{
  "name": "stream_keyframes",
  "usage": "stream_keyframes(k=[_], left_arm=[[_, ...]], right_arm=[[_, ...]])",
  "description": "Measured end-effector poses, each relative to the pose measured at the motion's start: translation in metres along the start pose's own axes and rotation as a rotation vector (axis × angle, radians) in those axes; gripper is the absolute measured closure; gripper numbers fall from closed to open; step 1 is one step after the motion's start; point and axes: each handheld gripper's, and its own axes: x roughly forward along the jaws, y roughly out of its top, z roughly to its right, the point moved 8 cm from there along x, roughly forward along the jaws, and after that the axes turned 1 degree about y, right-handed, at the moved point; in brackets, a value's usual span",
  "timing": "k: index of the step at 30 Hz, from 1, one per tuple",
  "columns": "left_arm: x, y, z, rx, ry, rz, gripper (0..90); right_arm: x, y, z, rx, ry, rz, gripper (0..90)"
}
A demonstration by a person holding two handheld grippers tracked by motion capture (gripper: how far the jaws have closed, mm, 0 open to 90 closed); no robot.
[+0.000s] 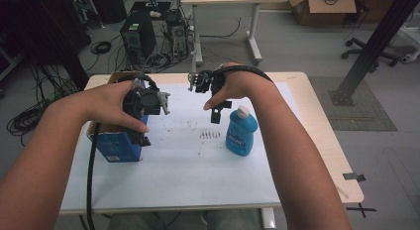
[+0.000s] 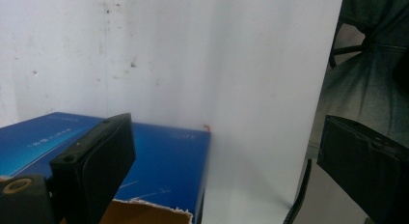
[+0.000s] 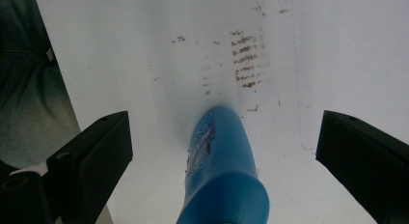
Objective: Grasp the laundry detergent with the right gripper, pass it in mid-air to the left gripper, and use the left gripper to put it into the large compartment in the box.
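left claw [image 2: 226, 171]: spread above blue box [image 2: 164, 161] | right claw [image 3: 224, 161]: spread, blue bottle [image 3: 222, 171] between jaws, unpinched | bench [image 1: 188, 175]

Blue bottle [image 1: 241, 132], blue box [image 1: 118, 146]

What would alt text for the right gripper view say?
A blue bottle stands on a white table between the right gripper's two open black jaws, untouched by either. Brown smudges mark the table beyond it.
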Motion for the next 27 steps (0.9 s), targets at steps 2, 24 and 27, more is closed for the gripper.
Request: stream_keyframes(k=[2, 24, 27], left_arm=[[-0.0001, 0.0, -0.0005, 0.003, 0.002, 0.0, 6.6], [-0.0037, -0.0046, 0.0023, -0.016, 0.004, 0.013, 6.6], [-0.0034, -0.0043, 0.0033, -0.021, 0.0, 0.017, 6.6]], right_arm=[[0.0001, 0.0012, 0.0004, -0.003, 0.0, 0.003, 5.5], [-0.0048, 0.0035, -0.0033, -0.002, -0.008, 0.01, 5.8], [-0.0092, 0.0026, -0.0039, -0.005, -0.012, 0.014, 5.8]])
